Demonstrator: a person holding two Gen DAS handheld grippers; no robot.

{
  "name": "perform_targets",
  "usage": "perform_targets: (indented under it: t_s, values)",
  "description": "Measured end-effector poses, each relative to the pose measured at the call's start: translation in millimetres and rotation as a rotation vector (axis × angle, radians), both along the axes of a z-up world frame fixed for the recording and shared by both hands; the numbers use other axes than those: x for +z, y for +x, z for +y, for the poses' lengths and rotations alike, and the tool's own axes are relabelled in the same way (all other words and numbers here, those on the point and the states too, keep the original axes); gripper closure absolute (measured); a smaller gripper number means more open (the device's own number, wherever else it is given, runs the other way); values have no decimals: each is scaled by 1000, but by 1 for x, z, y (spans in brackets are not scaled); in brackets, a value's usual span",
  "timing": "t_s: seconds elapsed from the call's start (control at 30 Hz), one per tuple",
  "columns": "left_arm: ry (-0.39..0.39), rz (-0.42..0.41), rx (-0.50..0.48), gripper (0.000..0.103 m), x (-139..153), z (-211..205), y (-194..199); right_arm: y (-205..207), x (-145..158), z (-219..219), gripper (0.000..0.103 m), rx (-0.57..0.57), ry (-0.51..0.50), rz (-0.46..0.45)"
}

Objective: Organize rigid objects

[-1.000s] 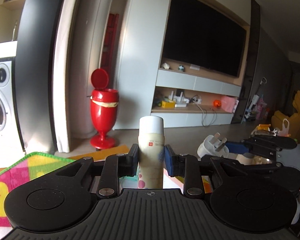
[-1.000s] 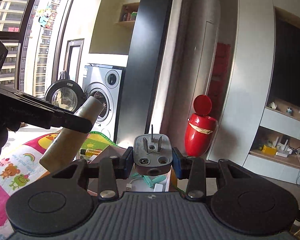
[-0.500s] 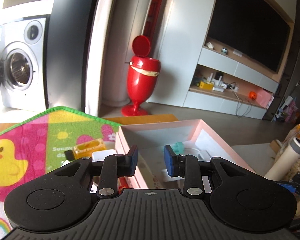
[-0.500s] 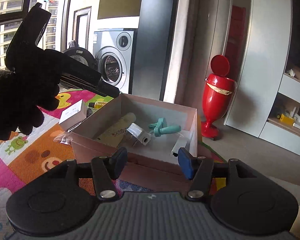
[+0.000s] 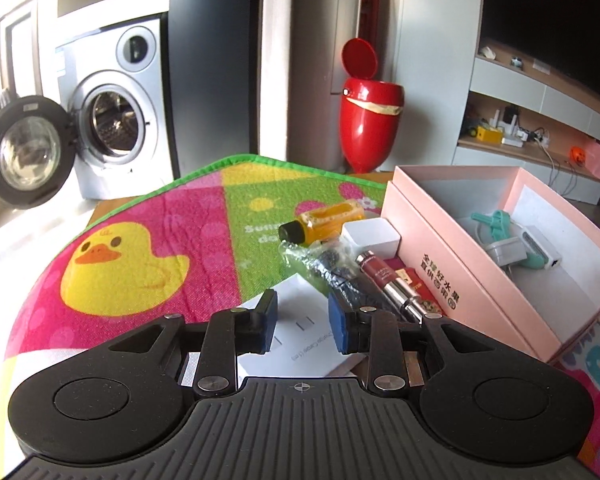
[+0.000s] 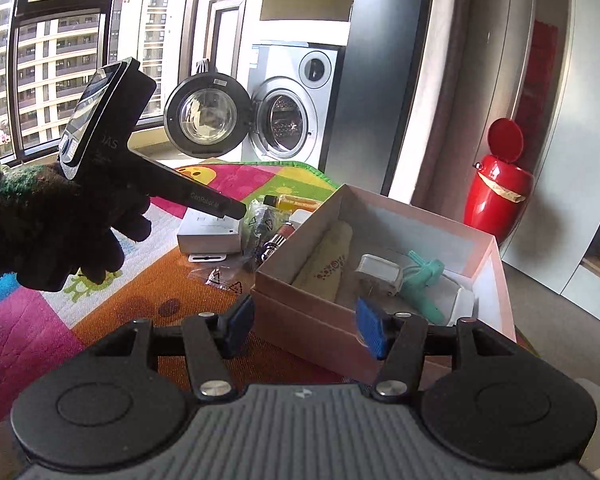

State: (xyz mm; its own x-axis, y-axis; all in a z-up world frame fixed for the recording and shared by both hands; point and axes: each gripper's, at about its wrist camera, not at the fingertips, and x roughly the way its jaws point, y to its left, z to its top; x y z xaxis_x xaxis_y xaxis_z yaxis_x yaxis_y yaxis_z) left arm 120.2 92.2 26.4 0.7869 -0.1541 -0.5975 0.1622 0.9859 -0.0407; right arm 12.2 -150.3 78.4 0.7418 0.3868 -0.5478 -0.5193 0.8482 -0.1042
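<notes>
A pink box [image 5: 440, 248] [image 6: 320, 320] stands on the play mat and holds a cream tube [image 6: 324, 264], a grey plug adapter [image 6: 380, 274] [image 5: 506, 252] and a teal clip [image 6: 420, 276] [image 5: 496, 222]. My left gripper [image 5: 302, 322] is open and empty just above a white flat box [image 5: 300, 332] [image 6: 210, 230], left of the pink box. Beside it lie an orange bottle [image 5: 324, 222], a white cube [image 5: 372, 236], a red metal tube [image 5: 388, 280] and a plastic bag of dark parts [image 5: 328, 264]. My right gripper [image 6: 306, 326] is open and empty in front of the pink box.
A colourful play mat [image 5: 140, 248] covers the floor. A washing machine [image 5: 108, 120] with its door open stands behind it. A red bin [image 5: 370, 116] stands by the wall. Small plastic bags [image 6: 220, 278] lie on the mat near the pink box.
Both grippers let go of their loads: the cream tube and the plug adapter now lie in the pink box. My left gripper moved left and down over the white flat box. My right gripper drew back.
</notes>
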Motion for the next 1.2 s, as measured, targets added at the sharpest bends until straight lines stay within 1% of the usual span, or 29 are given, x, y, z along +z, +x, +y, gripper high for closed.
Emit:
perform_targets:
  t_s: [0.03,0.1,0.13,0.17,0.23,0.3,0.33,0.37,0.4,0.47,0.53,0.6,0.63,0.67,0.7,0.73,0.83,0.9,0.93,1.0,1.03,1.13,1.2]
  values:
    - [6,-29,-3,71,-3,5,-10,2,2,6,46,10,4,3]
    - [31,-53,9,71,-5,12,-26,10,7,20,46,35,16,17]
    - [25,-52,27,71,-5,18,-34,15,9,27,46,48,22,28]
    - [2,-48,49,71,-5,24,-40,19,11,34,46,58,27,40]
    - [-59,-32,93,71,-5,37,-50,36,13,54,46,67,31,80]
    - [-122,-17,117,73,-6,47,-56,55,14,72,47,61,30,127]
    - [-170,-13,123,73,-8,54,-59,70,14,83,49,53,24,168]
    - [-213,-12,123,73,-10,59,-61,81,14,91,54,44,22,198]
    - [-253,-12,123,73,-12,64,-64,99,13,101,55,27,22,244]
    - [-328,-22,127,73,-16,73,-67,124,11,115,55,2,14,293]
    - [-380,-31,134,73,-19,80,-70,154,7,131,55,-58,-31,302]
    - [-435,-42,140,73,-20,86,-72,181,9,145,55,-75,-83,281]
    - [-455,-52,135,73,-20,87,-74,195,9,150,54,-94,-107,268]
    - [-466,-61,127,73,-20,88,-75,209,8,155,47,-114,-129,263]
    - [-475,-71,118,73,-21,90,-77,232,4,160,43,-142,-148,277]
    - [-480,-74,114,73,-21,90,-78,246,2,161,38,-163,-148,299]
    - [-497,-72,98,73,-21,90,-77,287,-14,161,37,-212,-102,434]
    - [-506,-69,89,73,-21,90,-78,298,-28,163,37,-223,-94,501]
    - [-512,-67,86,73,-22,91,-78,300,-34,166,38,-219,-111,508]
    - [-522,-64,86,73,-22,92,-79,297,-44,171,47,-201,-163,515]
    - [-525,-62,87,73,-22,93,-79,293,-46,172,56,-190,-185,514]
    - [-526,-66,123,73,-22,99,-81,275,-42,169,63,-158,-184,528]
    - [-544,-81,162,73,-20,107,-83,258,-40,168,64,-133,-179,551]
